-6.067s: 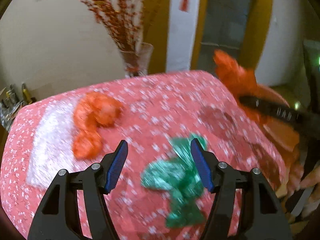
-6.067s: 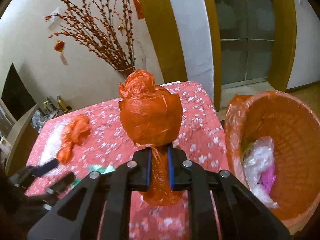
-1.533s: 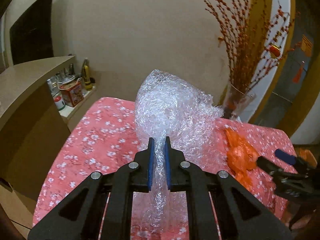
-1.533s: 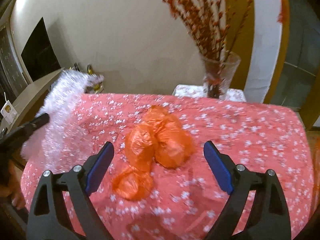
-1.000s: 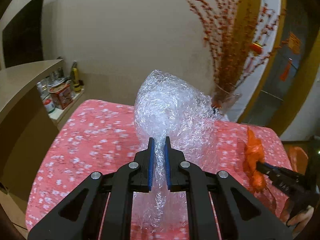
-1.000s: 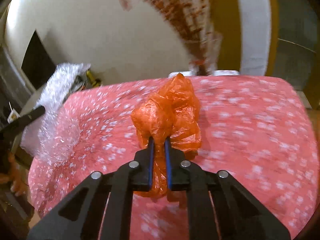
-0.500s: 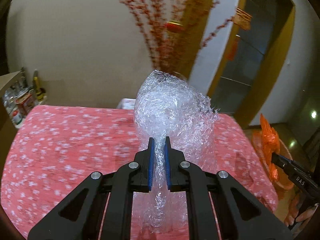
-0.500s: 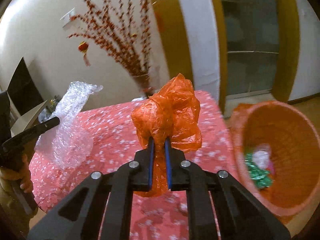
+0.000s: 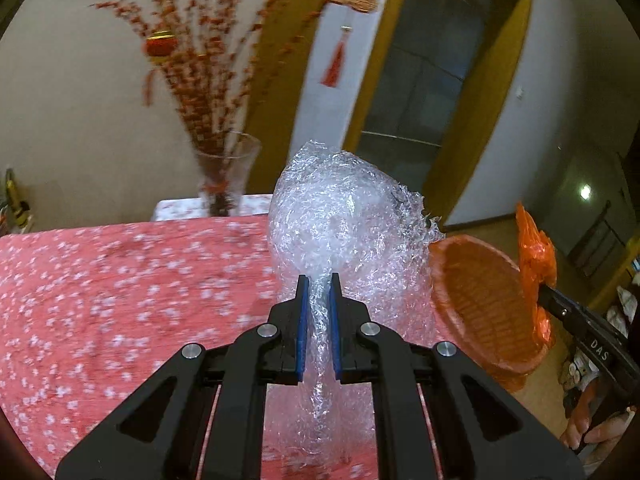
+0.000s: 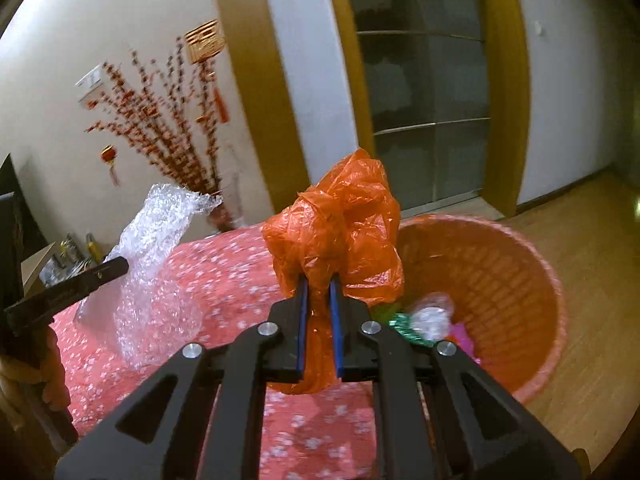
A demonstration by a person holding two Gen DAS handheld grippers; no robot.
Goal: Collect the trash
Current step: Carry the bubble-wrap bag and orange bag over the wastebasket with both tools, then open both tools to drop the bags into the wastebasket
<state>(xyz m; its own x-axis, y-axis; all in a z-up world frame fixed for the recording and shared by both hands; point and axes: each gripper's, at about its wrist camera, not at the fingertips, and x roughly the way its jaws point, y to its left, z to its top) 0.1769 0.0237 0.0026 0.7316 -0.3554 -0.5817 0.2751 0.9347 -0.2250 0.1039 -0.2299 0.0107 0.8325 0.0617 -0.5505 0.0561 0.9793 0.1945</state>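
My left gripper (image 9: 318, 280) is shut on a crumpled wad of clear bubble wrap (image 9: 344, 224), held above the red flowered tablecloth (image 9: 120, 288). My right gripper (image 10: 319, 278) is shut on a crumpled orange plastic bag (image 10: 340, 224), held up beside the orange basket (image 10: 532, 280). The basket stands off the table's right end and holds green, white and pink scraps (image 10: 424, 320). In the left wrist view the orange basket (image 9: 476, 300) lies to the right, with the orange bag (image 9: 534, 256) over its far rim. In the right wrist view the bubble wrap (image 10: 156, 264) hangs at the left.
A glass vase (image 9: 226, 172) with red-berried branches stands at the table's far edge. A doorway with yellow frames (image 10: 424, 80) lies behind the basket, with wooden floor (image 10: 592, 320) to its right. A person's hand (image 9: 600, 428) holds the right tool.
Both grippers have swung rightward with their loads, from the table's left part toward the basket. The basket now fills more of both views. The grips are unchanged.
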